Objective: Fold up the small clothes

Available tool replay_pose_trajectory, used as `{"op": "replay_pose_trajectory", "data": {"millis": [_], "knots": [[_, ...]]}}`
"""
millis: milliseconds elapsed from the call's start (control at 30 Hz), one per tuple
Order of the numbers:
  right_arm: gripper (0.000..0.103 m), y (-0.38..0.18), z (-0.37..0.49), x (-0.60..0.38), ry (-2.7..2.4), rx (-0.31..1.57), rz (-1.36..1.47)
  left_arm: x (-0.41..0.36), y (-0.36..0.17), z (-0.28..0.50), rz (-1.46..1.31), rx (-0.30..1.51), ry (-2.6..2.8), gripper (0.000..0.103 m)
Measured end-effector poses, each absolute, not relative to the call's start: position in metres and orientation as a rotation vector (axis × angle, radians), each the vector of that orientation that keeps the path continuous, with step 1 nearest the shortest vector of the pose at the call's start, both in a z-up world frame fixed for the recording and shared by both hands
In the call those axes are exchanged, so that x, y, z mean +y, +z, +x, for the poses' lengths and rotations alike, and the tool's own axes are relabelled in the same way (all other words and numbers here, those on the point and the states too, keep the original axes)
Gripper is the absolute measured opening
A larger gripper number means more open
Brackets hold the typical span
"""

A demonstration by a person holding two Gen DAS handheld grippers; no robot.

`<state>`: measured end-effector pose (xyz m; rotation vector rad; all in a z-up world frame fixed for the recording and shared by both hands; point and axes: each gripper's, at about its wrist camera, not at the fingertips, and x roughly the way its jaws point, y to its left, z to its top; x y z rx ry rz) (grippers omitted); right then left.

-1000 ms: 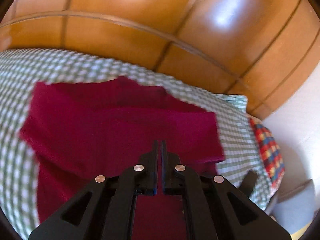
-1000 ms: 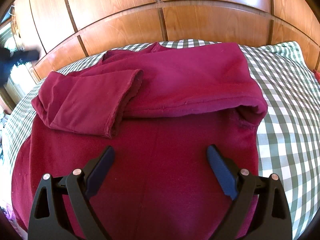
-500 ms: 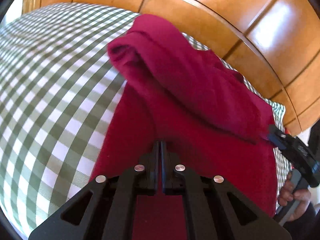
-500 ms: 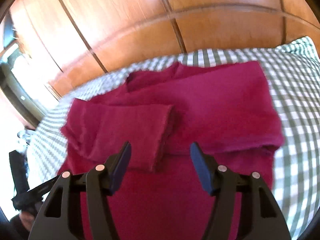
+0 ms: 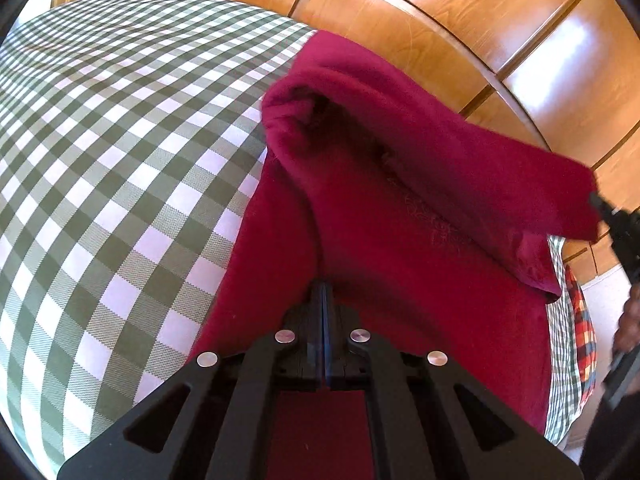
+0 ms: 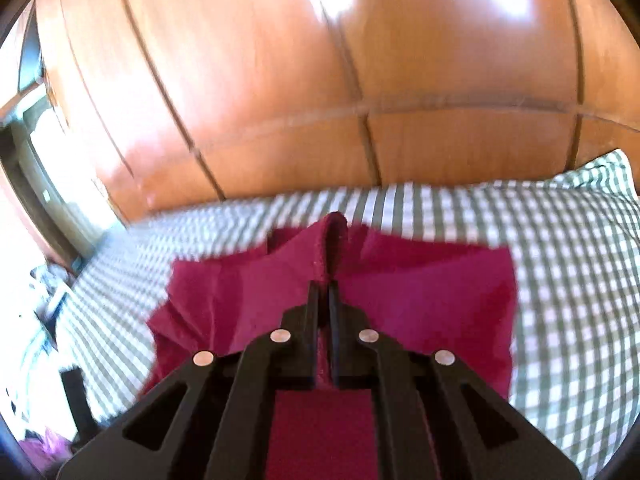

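Crimson garment (image 5: 400, 240) spread on checked bedcover (image 5: 120, 160); fold pinched and lifted in right gripper (image 6: 324, 288), pressed beneath closed, empty left gripper (image 5: 323, 286).

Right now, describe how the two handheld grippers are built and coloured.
Both the left gripper and right gripper are matte black, with angular arms holding triangular cutouts and round silver pivot pins. Slim straight fingers end each; blue pad edges show on the left.
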<state>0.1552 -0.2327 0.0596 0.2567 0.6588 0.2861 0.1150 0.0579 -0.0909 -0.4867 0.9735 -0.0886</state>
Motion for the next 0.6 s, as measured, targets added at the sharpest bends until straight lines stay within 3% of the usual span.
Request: {"op": "replay_pose_trajectory", "data": {"millis": [100,367,600], "knots": [[0.004,0.052,0.164,-0.259,0.22,0.686,0.283,0.059,-0.091,0.115,-0.49,0.979,-0.089,0.0],[0.004,-0.036,0.177,-0.337,0.034,0.881,0.464,0.065,-0.083,0.114,-0.454,1.0,-0.067,0.0],[0.004,-0.039,0.171,-0.335,0.069,0.866,0.464,0.053,-0.036,0.119,-0.414,0.896,-0.133,0.0]]}}
